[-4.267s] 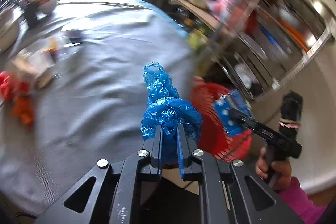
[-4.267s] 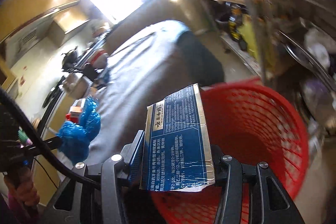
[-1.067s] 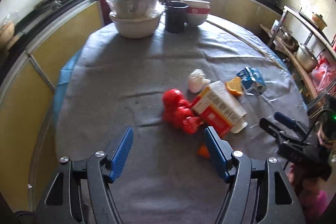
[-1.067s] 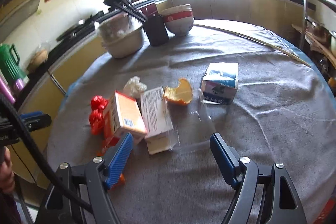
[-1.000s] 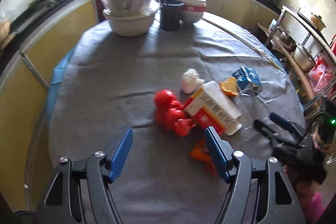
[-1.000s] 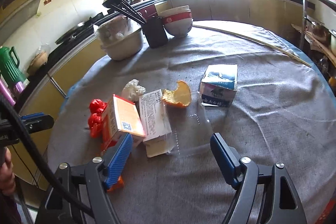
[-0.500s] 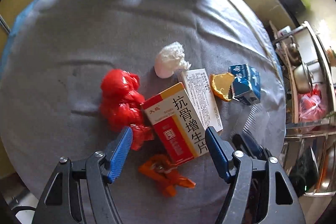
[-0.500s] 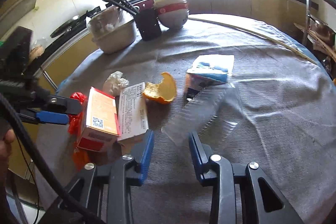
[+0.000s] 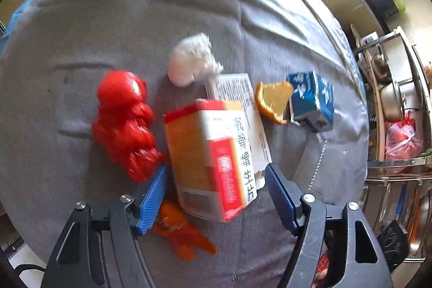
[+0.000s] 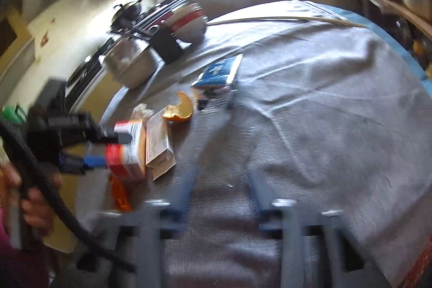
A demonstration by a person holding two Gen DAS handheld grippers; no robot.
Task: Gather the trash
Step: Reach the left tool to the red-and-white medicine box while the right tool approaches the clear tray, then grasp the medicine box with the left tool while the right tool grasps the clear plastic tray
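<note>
My left gripper (image 9: 216, 193) points down at the grey tablecloth, jaws opening, with the red and yellow medicine box (image 9: 210, 161) tipped up between its blue fingers; no pad clearly presses on it. A red plastic bag (image 9: 124, 120) lies left of it and an orange wrapper (image 9: 181, 231) just below. Beyond lie a white box (image 9: 237, 109), a tissue wad (image 9: 189, 61), orange peel (image 9: 272, 101) and a blue carton (image 9: 310, 99). My right gripper (image 10: 222, 180) is blurred, jaws opening; a clear plastic piece (image 10: 216, 126) smears just ahead of it.
Bowls (image 10: 189, 20) and a black chopstick holder (image 10: 167, 45) stand at the table's far side. Metal shelves (image 9: 391, 99) with pots rise on the right. A hand (image 10: 35, 207) grips the left tool. A red rim (image 10: 421, 261) shows at the lower right.
The left gripper came down over the medicine box, which tipped from flat onto its edge. The right gripper narrowed around the clear plastic, then widened again while its view rolled.
</note>
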